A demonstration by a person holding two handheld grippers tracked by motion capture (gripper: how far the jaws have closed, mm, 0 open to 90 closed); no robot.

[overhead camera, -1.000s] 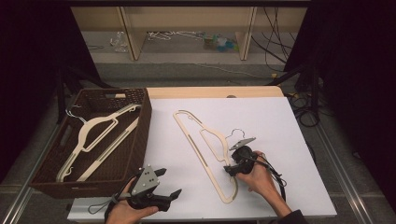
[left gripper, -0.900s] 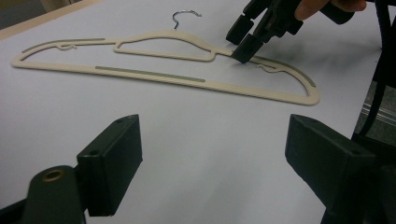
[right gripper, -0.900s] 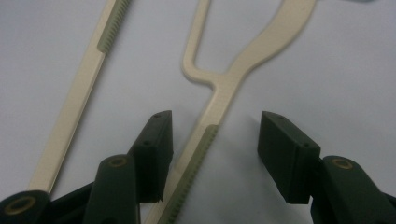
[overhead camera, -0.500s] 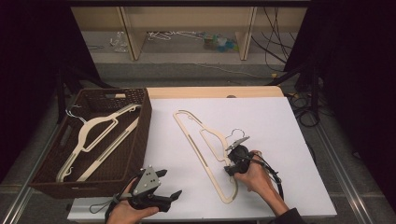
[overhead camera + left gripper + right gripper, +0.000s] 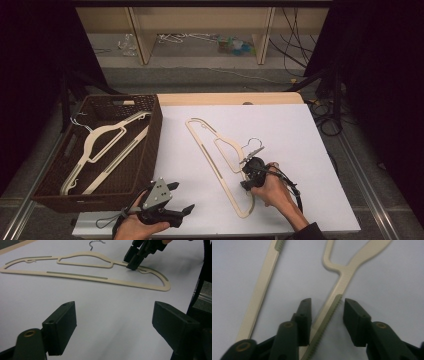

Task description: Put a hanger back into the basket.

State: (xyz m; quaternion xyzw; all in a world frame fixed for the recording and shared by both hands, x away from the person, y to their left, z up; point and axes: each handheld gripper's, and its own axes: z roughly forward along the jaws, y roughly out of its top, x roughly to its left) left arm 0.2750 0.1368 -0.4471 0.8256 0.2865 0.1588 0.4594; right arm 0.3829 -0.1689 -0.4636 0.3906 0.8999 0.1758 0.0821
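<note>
Right gripper view: right tool (image 5: 325,320) parted astride cream hanger's (image 5: 342,280) ribbed arm, flat on white surface (image 5: 392,290), not yet clamped; likely next, closing to lift toward wicker basket (image 5: 150,125); left tool (image 5: 172,202) released, idle.

The black two-jaw hand-held gripper (image 5: 325,315) straddles a ridged arm of the flat cream plastic hanger (image 5: 342,277), jaws parted around it, over the pale grey surface (image 5: 392,290).
</note>
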